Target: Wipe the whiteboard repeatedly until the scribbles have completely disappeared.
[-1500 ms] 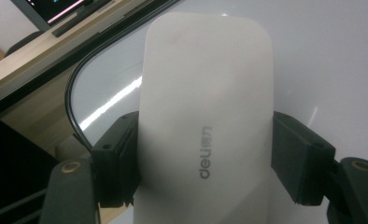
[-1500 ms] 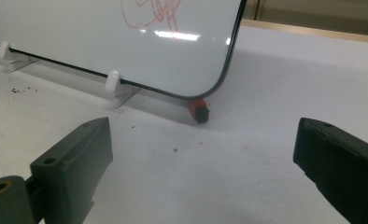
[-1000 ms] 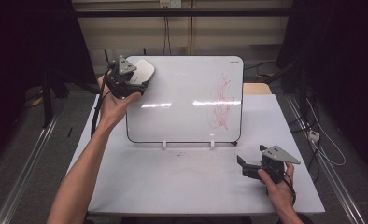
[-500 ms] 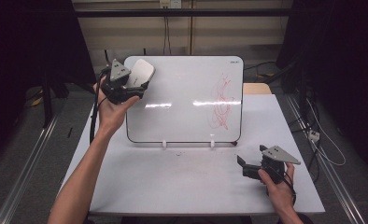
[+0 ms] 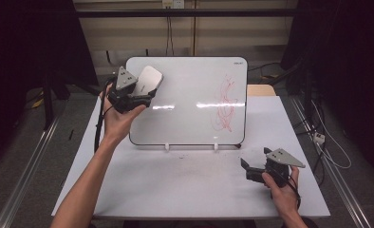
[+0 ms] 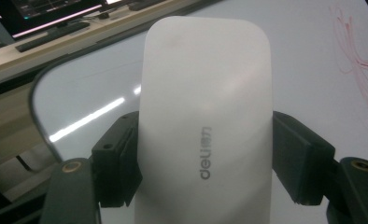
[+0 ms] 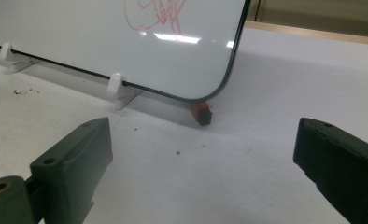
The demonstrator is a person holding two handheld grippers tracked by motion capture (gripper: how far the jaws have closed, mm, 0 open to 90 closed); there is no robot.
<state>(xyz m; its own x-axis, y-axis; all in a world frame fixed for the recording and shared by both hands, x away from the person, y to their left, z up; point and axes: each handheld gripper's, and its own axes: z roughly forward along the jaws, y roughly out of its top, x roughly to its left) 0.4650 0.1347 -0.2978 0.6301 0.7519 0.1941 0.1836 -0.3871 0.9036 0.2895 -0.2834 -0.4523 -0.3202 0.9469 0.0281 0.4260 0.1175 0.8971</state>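
A whiteboard (image 5: 190, 102) stands propped toward the table's (image 5: 175, 185) far edge, red scribble (image 5: 225, 102) on its right half. The left gripper (image 5: 144, 92) clamps a white eraser (image 6: 205, 121) against the board's upper left corner. The right gripper (image 5: 251, 168) rests wide open and empty near the table's front right corner.

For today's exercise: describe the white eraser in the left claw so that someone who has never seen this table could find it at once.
Start at the whiteboard propped upright on the table. At its upper left corner the left claw is clamped on the eraser. It is a smooth, rounded white block with grey lettering on its back, far from the red scribble on the board's right side.
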